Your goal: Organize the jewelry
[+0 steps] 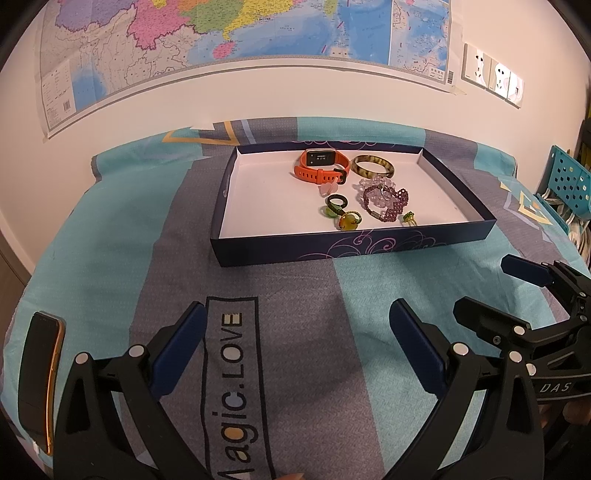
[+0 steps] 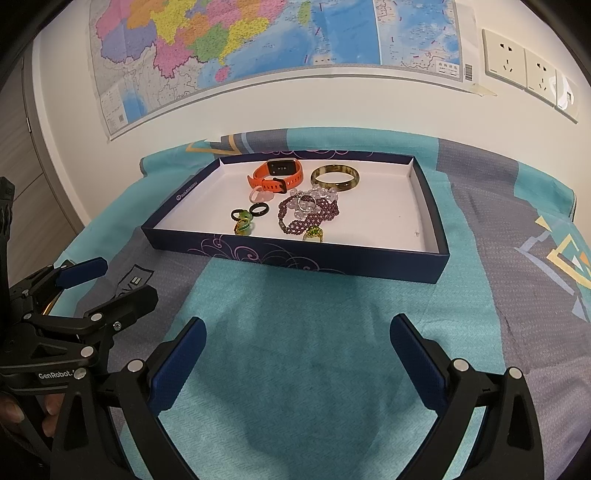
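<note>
Cloth (image 1: pixel 295 288) print reads "Magic.LOVE" in a boxed strip. Right gripper (image 1: pixel 491 291) body shows "DAS"; left gripper (image 2: pixel 107 284) body reads "GenRobot." Map (image 1: pixel 258 33) text and box (image 2: pixel 295 258) logo too small to read.

You are working in a home, most likely a bedroom or study corner: the surface in front of you is covered with a teal and grey patterned bedsheet (image 1: pixel 110 229) printed with "Magic.LOVE", not a bench top. On the far wall hangs a large coloured map (image 2: pixel 258 44), with a row of household wall sockets (image 2: pixel 528 70) to its right. At the far right edge you can see a blue perforated plastic basket (image 1: pixel 565 181), a phone (image 1: pixel 40 376) lies near your left, and personal jewellery sits in a shallow dark blue box (image 2: pixel 295 254) at the middle of the sheet.
</note>
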`<action>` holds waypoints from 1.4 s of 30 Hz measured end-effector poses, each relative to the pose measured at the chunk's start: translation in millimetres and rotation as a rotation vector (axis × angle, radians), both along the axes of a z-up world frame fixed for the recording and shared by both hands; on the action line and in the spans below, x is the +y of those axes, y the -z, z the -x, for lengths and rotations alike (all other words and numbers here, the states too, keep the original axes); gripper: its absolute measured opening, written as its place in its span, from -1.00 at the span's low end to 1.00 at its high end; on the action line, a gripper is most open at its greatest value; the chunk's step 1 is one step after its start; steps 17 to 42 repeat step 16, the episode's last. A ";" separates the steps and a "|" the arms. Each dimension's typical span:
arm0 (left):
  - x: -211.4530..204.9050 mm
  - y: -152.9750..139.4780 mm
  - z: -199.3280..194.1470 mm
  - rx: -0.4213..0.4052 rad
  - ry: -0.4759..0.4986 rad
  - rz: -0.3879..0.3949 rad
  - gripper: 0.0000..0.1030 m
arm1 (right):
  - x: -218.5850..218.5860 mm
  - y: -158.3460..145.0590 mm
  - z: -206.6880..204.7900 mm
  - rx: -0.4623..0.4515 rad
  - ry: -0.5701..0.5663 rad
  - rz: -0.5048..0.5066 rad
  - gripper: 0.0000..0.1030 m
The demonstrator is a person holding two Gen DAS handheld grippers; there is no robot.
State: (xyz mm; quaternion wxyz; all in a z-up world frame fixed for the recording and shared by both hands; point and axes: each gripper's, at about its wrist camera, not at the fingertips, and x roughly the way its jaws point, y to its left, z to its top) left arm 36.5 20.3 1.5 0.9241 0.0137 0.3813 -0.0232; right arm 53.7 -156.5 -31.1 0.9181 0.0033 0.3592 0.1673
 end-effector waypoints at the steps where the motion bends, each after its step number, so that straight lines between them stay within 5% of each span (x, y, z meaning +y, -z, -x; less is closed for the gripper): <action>1: 0.2 -0.4 -0.6 -0.001 0.001 0.001 0.89 | -0.2 -0.1 -0.2 0.000 0.000 -0.001 0.87; 10: -0.4 3.6 -5.7 0.025 0.004 0.010 0.89 | -3.4 -0.3 -2.2 -0.003 -0.005 0.015 0.87; 16: 13.5 5.0 -9.1 0.039 -0.014 0.031 0.89 | -46.8 3.6 -14.4 0.047 0.022 0.045 0.87; 42: 13.5 5.0 -9.1 0.039 -0.014 0.031 0.89 | -46.8 3.6 -14.4 0.047 0.022 0.045 0.87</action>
